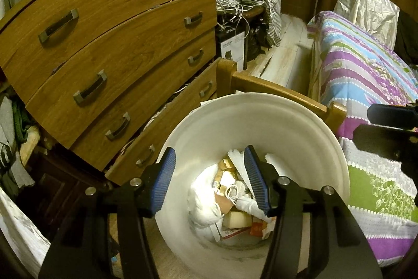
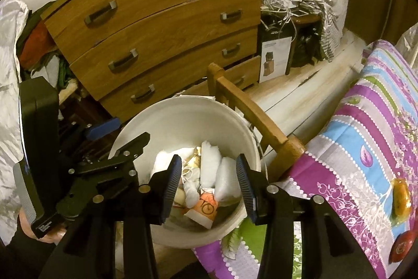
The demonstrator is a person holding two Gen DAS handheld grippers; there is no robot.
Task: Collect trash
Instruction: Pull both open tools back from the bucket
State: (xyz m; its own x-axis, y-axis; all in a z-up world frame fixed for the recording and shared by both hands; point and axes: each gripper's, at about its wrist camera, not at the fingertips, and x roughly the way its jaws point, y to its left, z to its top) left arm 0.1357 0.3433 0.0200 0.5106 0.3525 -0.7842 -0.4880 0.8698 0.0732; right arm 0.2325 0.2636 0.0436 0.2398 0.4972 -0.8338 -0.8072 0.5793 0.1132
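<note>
Much of the trash is hard to identify: inside the white bin [image 1: 261,127] there is a pile of trash [image 1: 235,200] made of crumpled white paper or plastic, some brown and beige card pieces and a thin white cord, but most of the pieces overlap each other and cannot be named with certainty. In the right wrist view one carton with an orange bicycle drawing [image 2: 205,208] is clear enough to read. The near rim of the bin is cut off by the gripper bodies in both views, and its outside wall is mostly hidden. The bin stands on the floor between a wooden chest of drawers [image 1: 117,43] and a bed with a striped floral cover [image 1: 365,75]; a wooden bed frame [image 1: 274,93] passes just behind its far rim. The lowest drawer of the chest is partly hidden behind the bin. The left gripper [image 1: 209,179] hangs over the mouth of the bin with its blue pads wide apart, and nothing sits between them. The right gripper [image 2: 209,187] hangs over the bin in the same manner, also widely spread and holding nothing; its pads touch no trash as far as can be seen. On the bed cover, at the right edge, lie an orange object [image 2: 401,198] and a red round one [image 2: 402,247], both too distorted to name.
</note>
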